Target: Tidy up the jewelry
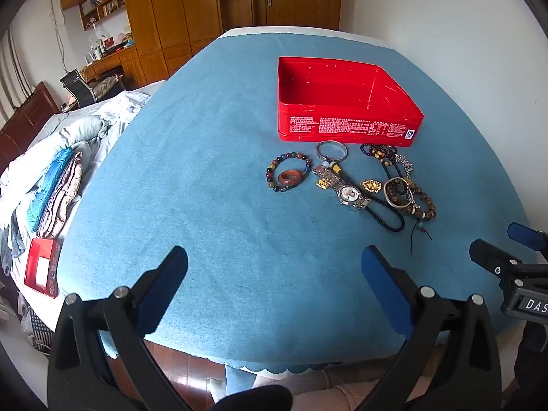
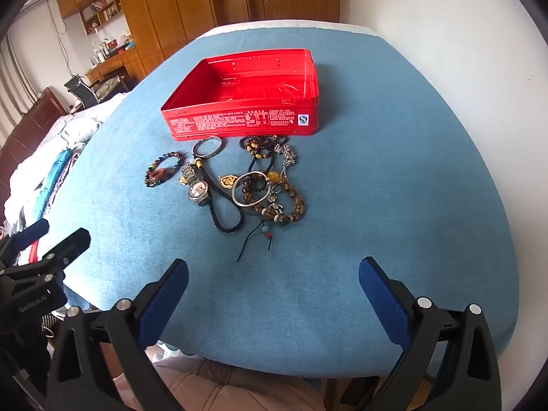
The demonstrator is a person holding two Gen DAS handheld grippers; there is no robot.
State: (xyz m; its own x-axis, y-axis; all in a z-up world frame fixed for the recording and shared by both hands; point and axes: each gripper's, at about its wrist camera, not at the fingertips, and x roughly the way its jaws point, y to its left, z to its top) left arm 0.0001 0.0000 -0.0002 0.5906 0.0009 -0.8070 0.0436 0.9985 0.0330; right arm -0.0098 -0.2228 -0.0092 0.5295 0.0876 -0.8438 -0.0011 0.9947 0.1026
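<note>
The left tool (image 1: 274,260) is wide open with nothing between its blue pads (image 1: 387,284), and it hangs over the near edge of the table (image 1: 205,171). The right tool (image 2: 274,270) is wide open too and holds nothing; it hangs over the same near edge, a bit to the right. Each tool shows up at the side of the other one's view. The table has a blue cloth on it. Past the tools, near the middle of the cloth, lies a messy pile of jewelry. A watch (image 2: 198,191) with a metal band lies in the pile, with a loop of black cord (image 2: 226,219) just beside it. A silver bangle (image 2: 251,190) rests on top of brown bead bracelets (image 2: 294,209). A thin string with a blue bead and a red bead (image 2: 265,231) trails toward the tools. To the left of the pile, a little apart, is a bracelet of many colors (image 1: 289,174) with a reddish ring (image 1: 289,179) inside it. Another silver bangle (image 1: 331,150) sits close to the box. The red box (image 1: 349,102) is open and has nothing inside, and it stands right behind the pile. Off the table on the left is a bed (image 1: 68,157) heaped with folded cloth, and a small red packet (image 1: 42,270) lies there. Wooden cupboards (image 1: 164,7) stand at the back wall.
</note>
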